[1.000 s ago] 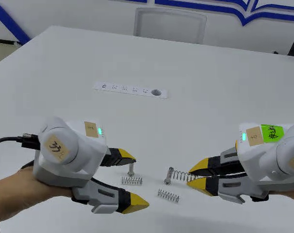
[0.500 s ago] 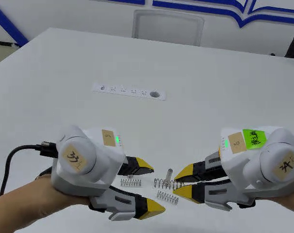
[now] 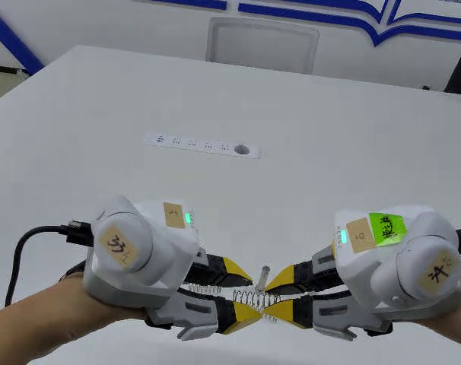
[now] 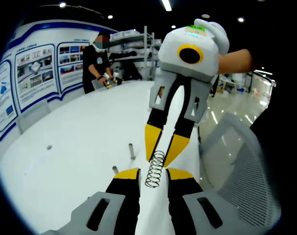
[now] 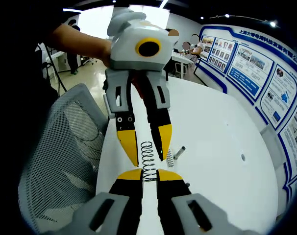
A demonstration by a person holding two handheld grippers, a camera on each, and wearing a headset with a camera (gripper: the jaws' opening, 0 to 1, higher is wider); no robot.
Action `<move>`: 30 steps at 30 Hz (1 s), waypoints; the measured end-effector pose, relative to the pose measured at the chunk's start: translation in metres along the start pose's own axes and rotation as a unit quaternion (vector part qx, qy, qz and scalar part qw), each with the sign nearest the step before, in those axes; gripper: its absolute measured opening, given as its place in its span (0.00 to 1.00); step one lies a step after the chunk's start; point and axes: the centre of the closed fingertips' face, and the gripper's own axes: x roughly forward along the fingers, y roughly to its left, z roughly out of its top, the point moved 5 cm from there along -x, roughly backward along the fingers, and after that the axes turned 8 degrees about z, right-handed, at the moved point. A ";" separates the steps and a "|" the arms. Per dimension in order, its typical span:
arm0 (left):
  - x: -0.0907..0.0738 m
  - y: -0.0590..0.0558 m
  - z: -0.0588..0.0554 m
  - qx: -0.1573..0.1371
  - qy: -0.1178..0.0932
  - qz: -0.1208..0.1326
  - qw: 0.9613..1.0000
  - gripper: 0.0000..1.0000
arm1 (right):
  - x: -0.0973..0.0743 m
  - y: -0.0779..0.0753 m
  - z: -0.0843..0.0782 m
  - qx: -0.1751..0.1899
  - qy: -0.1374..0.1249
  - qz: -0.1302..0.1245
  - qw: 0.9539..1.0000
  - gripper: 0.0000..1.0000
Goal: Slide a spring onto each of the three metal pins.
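Spring [image 4: 155, 169] between left tongs [image 4: 153, 175], right tongs [image 4: 163, 148]

Shiny metal-wire spring [image 3: 255, 298]; smooth white plastic shells on my left hand-held gripper [image 3: 249, 293] & right hand-held gripper [image 3: 269, 299]; matt white surface [image 3: 291, 114].

Bright, even overhead light washes out the white desk [image 3: 314, 106]; shadows are soft and faint. The 2 gripper views bend strongly at the edges, with ceiling lights [image 4: 166, 5] glaring.

We see a white desk [image 3: 101, 106] with a power strip [image 3: 202, 144] mid-desk and a metal pin [image 3: 264, 271] upright by its near edge.
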 end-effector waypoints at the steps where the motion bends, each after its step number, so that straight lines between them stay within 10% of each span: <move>1: 0.000 0.000 0.000 0.000 -0.001 -0.001 1.000 0.19 | 0.000 0.000 0.000 0.001 0.001 0.000 1.000 0.11; 30: -0.002 -0.006 0.003 0.084 0.001 -0.022 0.996 0.10 | -0.007 0.002 0.001 -0.021 -0.019 0.008 1.000 0.12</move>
